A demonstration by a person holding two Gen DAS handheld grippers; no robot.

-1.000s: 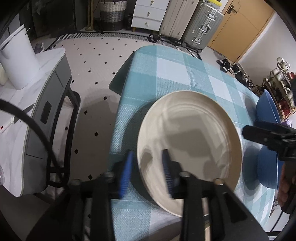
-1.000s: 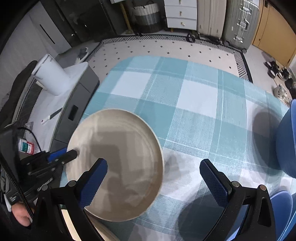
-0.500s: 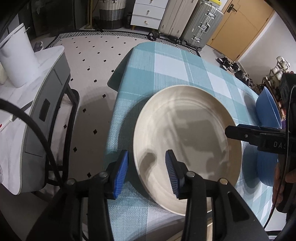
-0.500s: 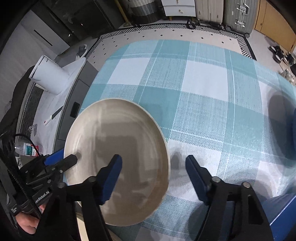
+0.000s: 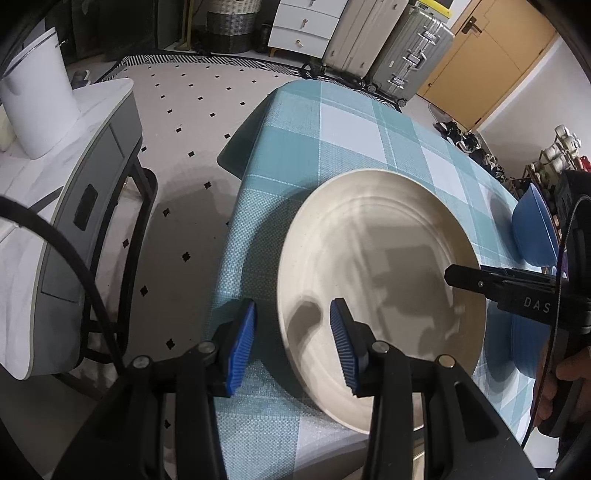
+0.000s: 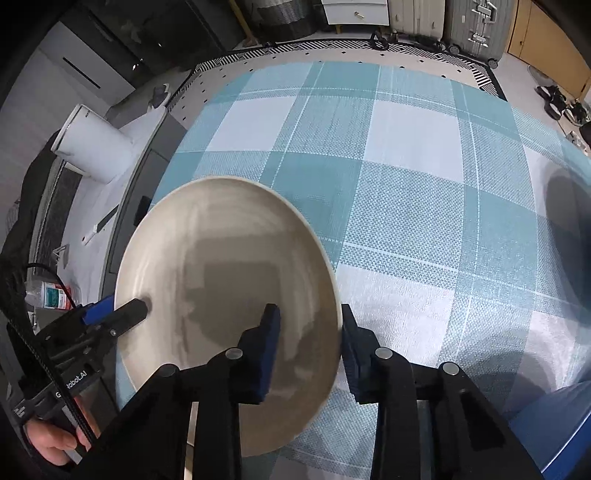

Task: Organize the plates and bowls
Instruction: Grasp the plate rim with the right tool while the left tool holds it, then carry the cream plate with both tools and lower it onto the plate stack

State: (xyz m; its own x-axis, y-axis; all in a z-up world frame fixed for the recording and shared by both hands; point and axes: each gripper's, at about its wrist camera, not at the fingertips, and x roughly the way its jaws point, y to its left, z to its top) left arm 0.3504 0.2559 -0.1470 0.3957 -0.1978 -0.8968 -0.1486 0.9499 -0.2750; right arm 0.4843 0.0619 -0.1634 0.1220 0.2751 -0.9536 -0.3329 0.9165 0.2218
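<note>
We take this for a lived-in home: a worktop under a teal checked cloth (image 5: 343, 140), suitcases (image 5: 410, 55) and a white drawer chest (image 5: 306, 27) by an orange door (image 5: 491, 62), a shoe rack (image 5: 554, 155), a woven basket (image 5: 229, 22), diamond-dotted floor tiles (image 5: 192, 110).

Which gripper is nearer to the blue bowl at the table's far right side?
Right. The right gripper straddles the cream plate's rim on the side facing the blue bowl; the left gripper straddles the opposite rim, farther away.

Plate (image 5: 380, 266) on table (image 5: 332, 140), bowl (image 5: 535, 229) to its right.
</note>
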